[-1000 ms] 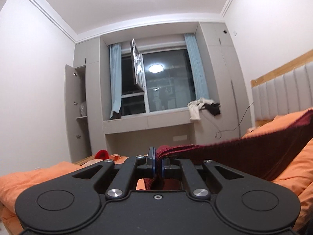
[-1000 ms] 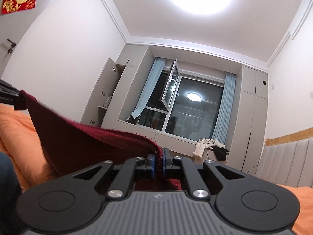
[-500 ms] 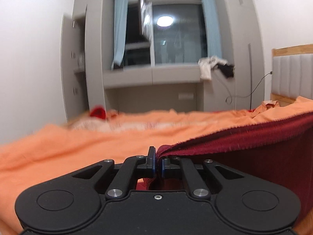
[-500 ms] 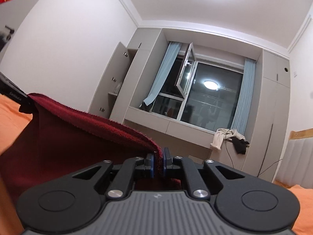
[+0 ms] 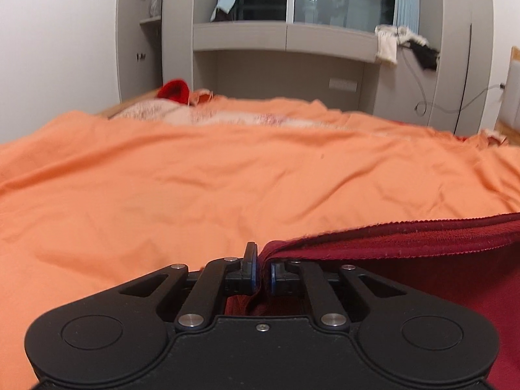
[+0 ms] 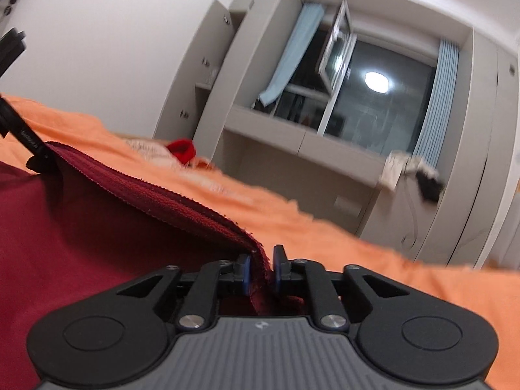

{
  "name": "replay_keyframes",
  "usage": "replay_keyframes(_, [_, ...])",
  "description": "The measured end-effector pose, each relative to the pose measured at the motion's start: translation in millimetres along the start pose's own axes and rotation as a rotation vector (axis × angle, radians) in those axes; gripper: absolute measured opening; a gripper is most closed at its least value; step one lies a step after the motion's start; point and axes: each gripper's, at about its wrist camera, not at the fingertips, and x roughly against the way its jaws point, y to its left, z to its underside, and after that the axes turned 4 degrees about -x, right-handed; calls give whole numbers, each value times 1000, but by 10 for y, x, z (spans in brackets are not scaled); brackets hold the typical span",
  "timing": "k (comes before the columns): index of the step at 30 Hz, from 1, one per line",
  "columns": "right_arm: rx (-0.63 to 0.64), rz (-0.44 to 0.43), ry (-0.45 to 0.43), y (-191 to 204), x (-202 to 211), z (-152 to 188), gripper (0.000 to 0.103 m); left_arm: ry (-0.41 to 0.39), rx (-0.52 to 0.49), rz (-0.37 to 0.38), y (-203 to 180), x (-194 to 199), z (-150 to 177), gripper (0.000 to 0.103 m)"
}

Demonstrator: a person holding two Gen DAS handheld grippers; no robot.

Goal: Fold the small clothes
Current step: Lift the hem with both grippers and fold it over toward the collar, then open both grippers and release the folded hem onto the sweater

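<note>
A dark red knit garment [image 5: 406,243] is stretched between my two grippers, low over the orange bed sheet [image 5: 195,178]. My left gripper [image 5: 262,268] is shut on its left corner, and the hem runs off to the right. In the right wrist view my right gripper [image 6: 261,268] grips the other corner of the garment [image 6: 97,227], though its jaws stand slightly apart around the cloth. The left gripper's fingers [image 6: 32,149] show at that view's left edge, holding the far end of the hem.
A bright red small garment [image 5: 174,90] lies at the far end of the bed beside a pale fuzzy blanket [image 5: 156,113]. Grey cabinets and a window ledge [image 5: 286,35] stand behind, with clothes [image 5: 403,45] draped on the ledge.
Both grippers have tilted forward and come down toward the bed, carrying the dark red garment with them. The right jaws look a little wider than before.
</note>
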Motion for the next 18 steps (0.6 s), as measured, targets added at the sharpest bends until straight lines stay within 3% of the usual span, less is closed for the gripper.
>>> replay_keyframes(6, [-146,-27,107,-247,-195,222,50,80,23,27,42,-260,84,14])
replay_keyframes(8, [-171,-23,118,-311,-186,251,77,74,28,26,48,-244,88,17])
replay_keyframes(10, [-196,-8,124,-374,-184,280,97,68,29,17,51,-232,105,22])
replay_keyframes(11, [-209,0,123,-402,-176,297,102,66,28,16,53,-229,117,26])
replay_keyframes(12, [-221,6,123,-430,-167,315,102,65,25,13,54,-228,128,30])
replay_keyframes(13, [-233,10,127,-447,-161,332,102,63,23,5,50,-220,115,50])
replay_keyframes(14, [-246,10,136,-473,-162,353,102,65,24,-21,53,-214,114,79])
replay_keyframes(15, [-258,10,144,-497,-209,317,102,61,34,-29,71,-204,112,85])
replay_keyframes(18, [-292,23,172,-549,-247,358,102,30,83,-22,157,-132,107,87])
